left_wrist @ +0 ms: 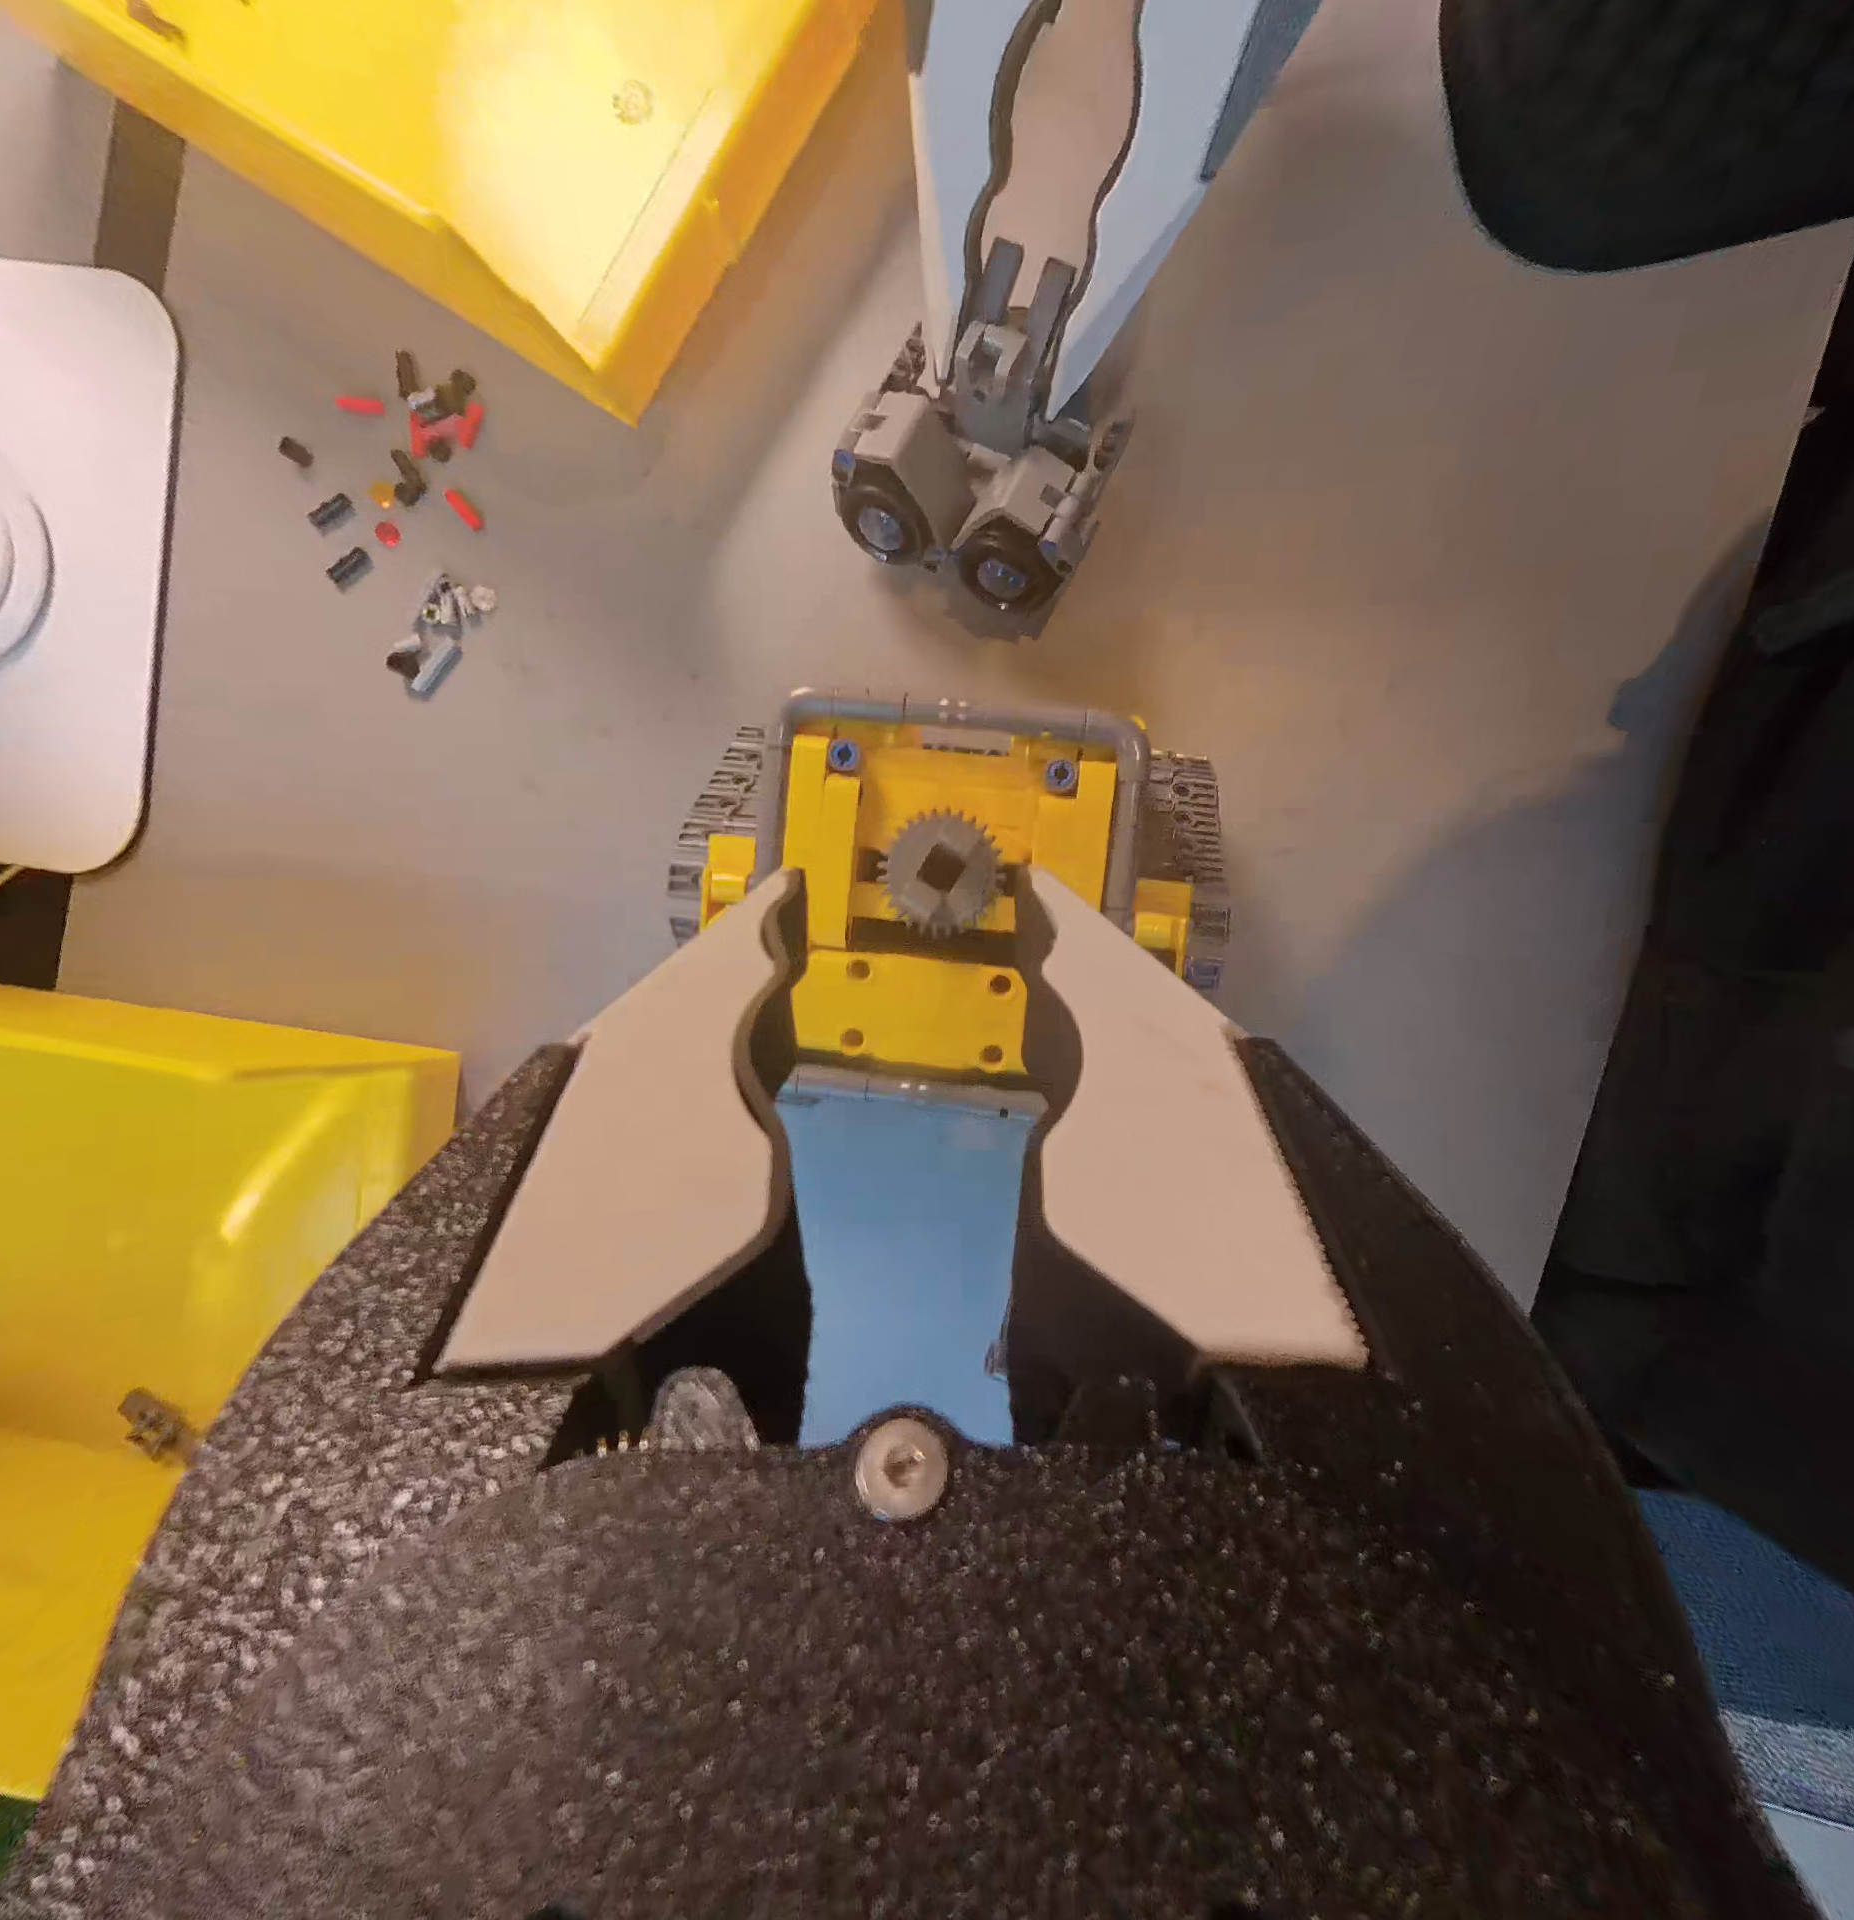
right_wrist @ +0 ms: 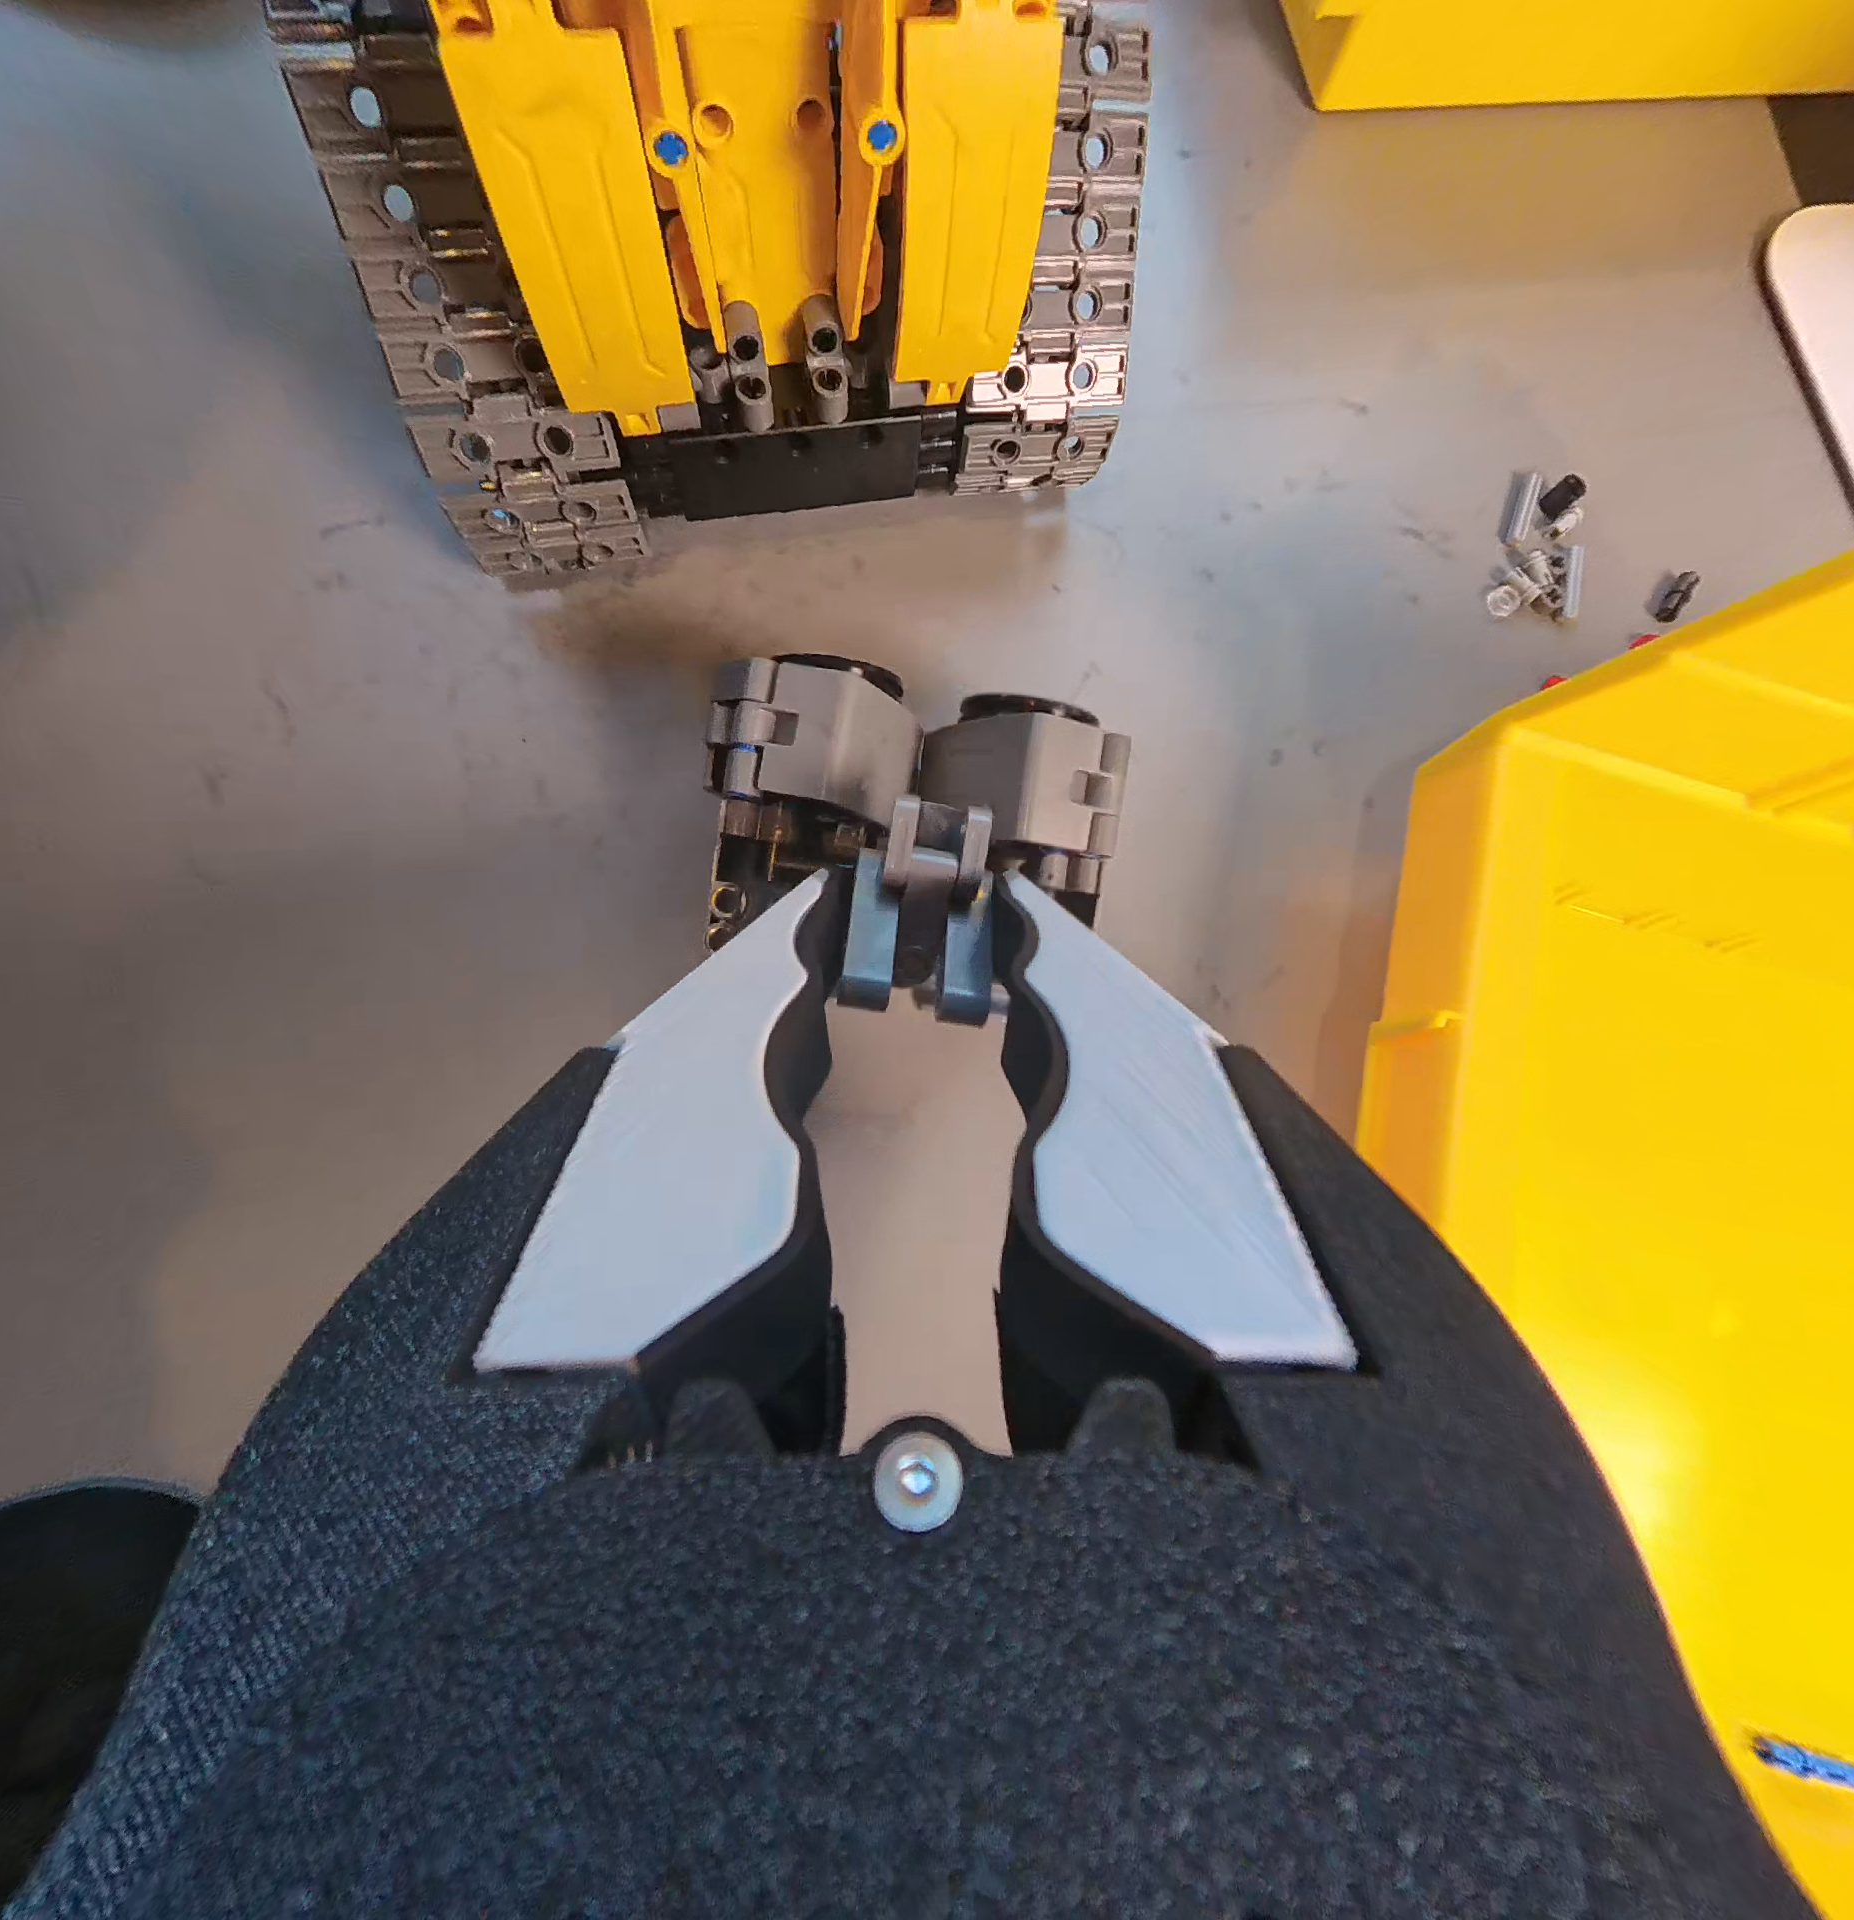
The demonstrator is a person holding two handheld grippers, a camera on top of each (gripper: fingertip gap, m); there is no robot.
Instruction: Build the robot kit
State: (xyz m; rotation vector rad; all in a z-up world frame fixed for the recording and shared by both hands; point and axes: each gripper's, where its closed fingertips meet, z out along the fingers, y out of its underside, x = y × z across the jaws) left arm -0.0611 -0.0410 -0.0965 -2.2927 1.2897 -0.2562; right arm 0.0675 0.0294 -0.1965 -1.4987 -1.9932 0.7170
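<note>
A yellow brick-built tracked vehicle (left_wrist: 954,821) with grey treads stands on the grey table; it also shows in the right wrist view (right_wrist: 736,229). My left gripper (left_wrist: 907,888) is shut on its yellow top block, beside a grey gear (left_wrist: 942,868). A grey brick-built head with two round lens eyes (left_wrist: 964,509) sits just beyond the vehicle. My right gripper (right_wrist: 915,883) is shut on the grey neck bracket (right_wrist: 918,914) of this head (right_wrist: 912,758). The right gripper shows in the left wrist view (left_wrist: 1011,343) coming from the far side.
Yellow plastic bins lie at the top left (left_wrist: 466,156) and bottom left (left_wrist: 164,1226), and at the right (right_wrist: 1650,1143). Small loose red, black and grey pins (left_wrist: 403,488) are scattered on the table. A white device (left_wrist: 50,561) sits at the left edge. About 20 cm separates my left fingertips from my right.
</note>
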